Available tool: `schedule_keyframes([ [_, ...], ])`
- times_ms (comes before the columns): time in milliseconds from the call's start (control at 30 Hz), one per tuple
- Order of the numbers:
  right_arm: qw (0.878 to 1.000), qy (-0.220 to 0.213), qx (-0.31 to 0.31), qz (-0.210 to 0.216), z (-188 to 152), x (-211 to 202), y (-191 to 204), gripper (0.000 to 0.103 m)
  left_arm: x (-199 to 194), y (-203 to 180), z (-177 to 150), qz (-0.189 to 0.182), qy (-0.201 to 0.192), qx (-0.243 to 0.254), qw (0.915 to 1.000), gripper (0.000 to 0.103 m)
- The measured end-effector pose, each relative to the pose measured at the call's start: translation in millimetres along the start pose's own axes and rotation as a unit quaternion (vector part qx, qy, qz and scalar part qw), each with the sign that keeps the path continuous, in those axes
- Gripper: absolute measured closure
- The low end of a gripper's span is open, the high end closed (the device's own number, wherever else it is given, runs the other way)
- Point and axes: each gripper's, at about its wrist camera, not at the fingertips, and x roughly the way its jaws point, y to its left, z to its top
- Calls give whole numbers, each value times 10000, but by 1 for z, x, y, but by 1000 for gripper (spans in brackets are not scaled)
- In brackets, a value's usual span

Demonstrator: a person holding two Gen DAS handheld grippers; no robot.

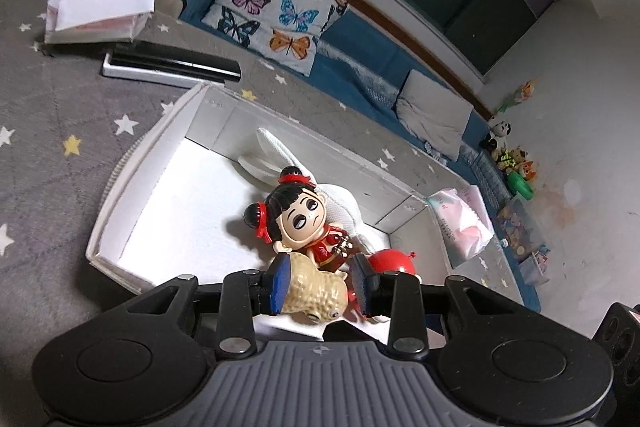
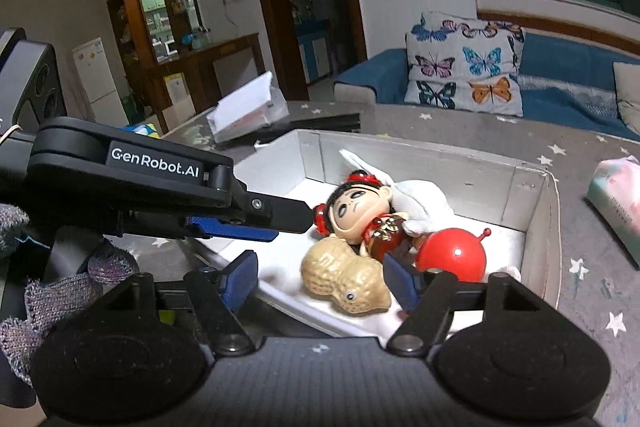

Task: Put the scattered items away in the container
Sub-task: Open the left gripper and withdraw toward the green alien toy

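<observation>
A white box [image 1: 132, 167] [image 2: 552, 227] on the star-patterned cloth holds a doll in red [image 1: 300, 215] [image 2: 360, 207], a white plush bunny [image 1: 340, 199] [image 2: 420, 199], a red ball toy [image 1: 394, 261] [image 2: 452, 251] and a tan peanut toy [image 1: 316, 287] [image 2: 344, 275]. The peanut lies on the box floor at the near edge. My right gripper [image 2: 320, 281] is open and straddles it, its pads apart from the shell. My left gripper [image 1: 320, 281] [image 2: 292, 225] comes in from the left, hovers above the peanut and is open with nothing gripped.
A tissue pack [image 1: 460, 223] [image 2: 616, 203] lies right of the box. A white paper carton [image 1: 104, 3] [image 2: 248, 111] and a flat black device [image 1: 172, 63] sit behind it. A butterfly cushion [image 1: 276, 11] rests on the blue sofa. A gloved hand [image 2: 40, 299] holds the left gripper.
</observation>
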Motion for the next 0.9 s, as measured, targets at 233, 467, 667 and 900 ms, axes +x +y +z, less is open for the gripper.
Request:
schedule_keyframes([
  [233, 9996, -216, -173, 3, -8, -22, 14, 17, -30, -7, -14, 57, -280, 218, 9994, 68],
  [467, 9989, -413, -190, 108, -19, -39, 28, 5, -57, -1, -35, 192, -463, 236, 9985, 68],
  [667, 9975, -595, -325, 184, -30, -53, 43, 0, -84, 14, -51, 324, -666, 102, 9972, 68],
  [900, 9965, -713, -250, 356, -43, -63, 54, 0, -110, 35, -69, 537, -805, -61, 9953, 68],
])
